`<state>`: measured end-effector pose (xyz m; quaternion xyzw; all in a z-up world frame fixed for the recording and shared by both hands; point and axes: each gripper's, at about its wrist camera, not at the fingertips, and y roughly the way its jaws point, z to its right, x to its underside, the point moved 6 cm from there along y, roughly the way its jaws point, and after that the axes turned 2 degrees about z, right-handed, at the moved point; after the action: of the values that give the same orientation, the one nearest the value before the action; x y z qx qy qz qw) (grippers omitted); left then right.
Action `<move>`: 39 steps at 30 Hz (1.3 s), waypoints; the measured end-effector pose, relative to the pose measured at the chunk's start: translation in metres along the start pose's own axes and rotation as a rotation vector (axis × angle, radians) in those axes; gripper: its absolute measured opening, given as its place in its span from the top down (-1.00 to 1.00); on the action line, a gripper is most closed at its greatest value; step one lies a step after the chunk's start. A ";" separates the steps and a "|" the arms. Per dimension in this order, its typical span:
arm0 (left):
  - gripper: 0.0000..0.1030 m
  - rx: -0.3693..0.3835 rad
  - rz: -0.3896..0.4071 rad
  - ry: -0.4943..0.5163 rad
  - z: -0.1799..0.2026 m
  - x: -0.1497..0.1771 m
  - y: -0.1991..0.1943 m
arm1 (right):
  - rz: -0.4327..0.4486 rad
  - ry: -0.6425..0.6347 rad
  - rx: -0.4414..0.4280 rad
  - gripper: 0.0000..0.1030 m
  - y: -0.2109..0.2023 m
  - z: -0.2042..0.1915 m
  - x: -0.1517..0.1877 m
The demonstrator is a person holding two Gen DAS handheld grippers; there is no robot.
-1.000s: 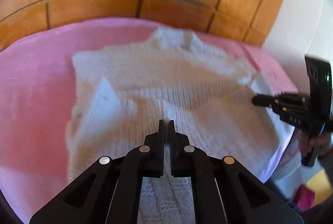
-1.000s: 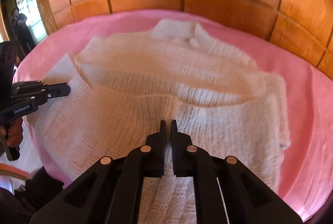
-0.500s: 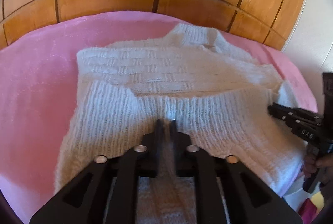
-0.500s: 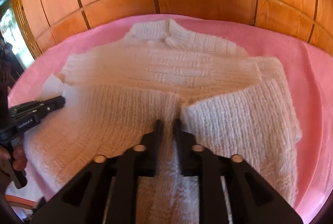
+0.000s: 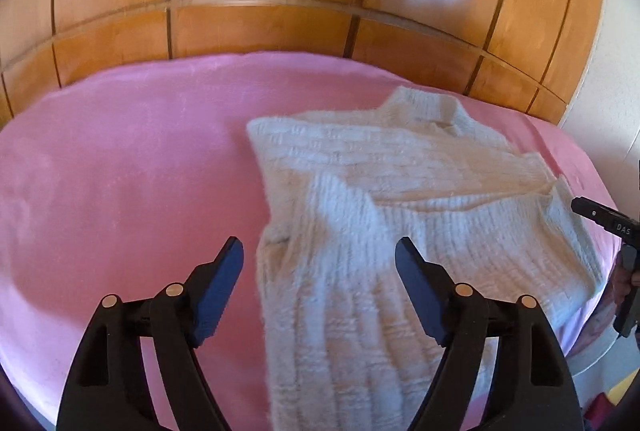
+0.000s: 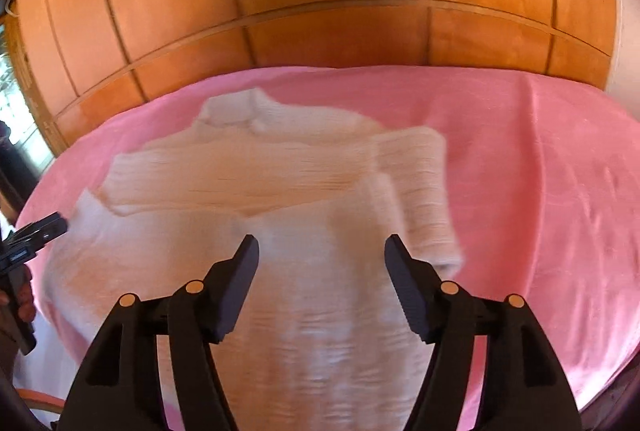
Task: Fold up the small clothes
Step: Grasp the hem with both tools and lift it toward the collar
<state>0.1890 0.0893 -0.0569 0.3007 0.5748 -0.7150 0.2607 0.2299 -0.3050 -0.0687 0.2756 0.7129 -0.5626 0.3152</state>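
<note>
A small white knitted sweater (image 5: 400, 199) lies on a pink blanket (image 5: 132, 171), its lower half folded up over the chest and its collar pointing at the far wall. My left gripper (image 5: 318, 251) hovers above the sweater's left edge, jaws opening, nothing between them. The right gripper's tip (image 5: 592, 213) shows at the sweater's right side. In the right wrist view the same sweater (image 6: 248, 231) spreads below my right gripper (image 6: 320, 249), whose jaws are opening with no cloth pinched. The left gripper's tip (image 6: 40, 231) shows at the left edge there.
A glossy wooden panelled wall (image 5: 320, 11) rises directly behind the blanket. A white wall (image 5: 616, 91) stands at the right. Bare pink blanket (image 6: 540, 191) stretches to the right of the sweater. A person's hand (image 6: 22, 299) grips the left tool's handle.
Both grippers were shut on the sweater's folded edge and have let go, jaws now spread wide. The left has swung out leftward, the right rightward. The fold now rests flat on the chest.
</note>
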 end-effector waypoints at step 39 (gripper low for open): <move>0.88 0.004 0.030 -0.100 -0.017 -0.137 0.095 | 0.072 0.090 0.143 0.88 0.088 0.047 -0.146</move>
<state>0.3531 0.0907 -0.0234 0.2736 0.5549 -0.7265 0.2992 0.3969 -0.3375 -0.0213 0.3480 0.6740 -0.5873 0.2824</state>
